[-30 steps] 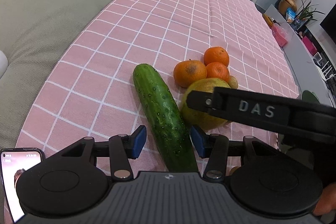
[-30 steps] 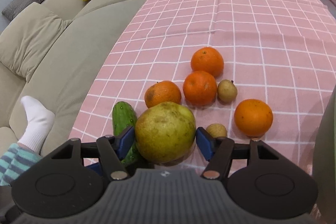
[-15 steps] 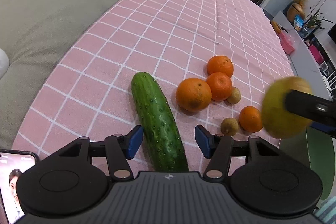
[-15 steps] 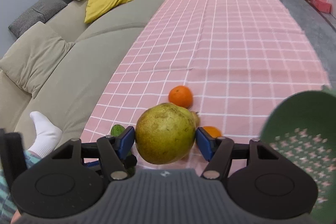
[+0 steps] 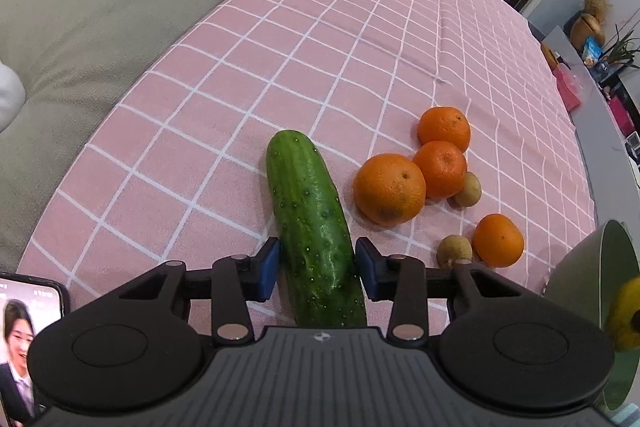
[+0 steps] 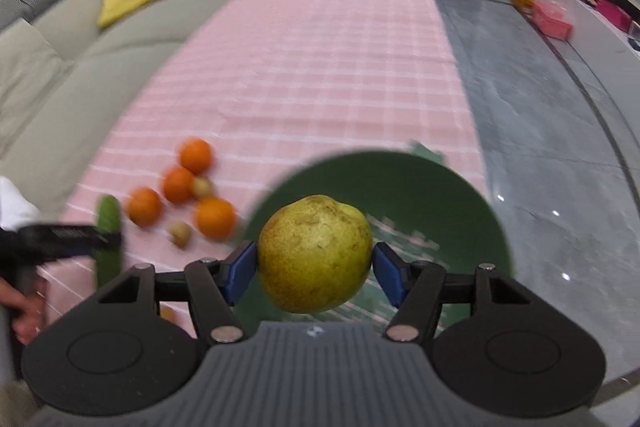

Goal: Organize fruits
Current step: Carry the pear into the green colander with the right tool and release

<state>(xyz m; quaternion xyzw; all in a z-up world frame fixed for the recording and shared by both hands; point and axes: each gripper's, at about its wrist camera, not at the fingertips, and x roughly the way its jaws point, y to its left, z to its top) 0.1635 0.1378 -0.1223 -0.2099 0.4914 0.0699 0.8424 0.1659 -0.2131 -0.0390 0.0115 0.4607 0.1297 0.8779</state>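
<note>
Carried off the worktop, the yellow-green speckled pear (image 6: 315, 251), clenched in the right gripper (image 6: 315, 269), hangs over the dark green round bowl (image 6: 420, 187) and needs releasing; at nine o'clock, left gripper (image 5: 316, 269) jaws are closing around the bumpy green cucumber (image 5: 312, 223)

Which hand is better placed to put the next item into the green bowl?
Right. The right gripper already grips the pear over the green bowl; the left gripper's jaws are only closing around the cucumber on the cloth.
</note>
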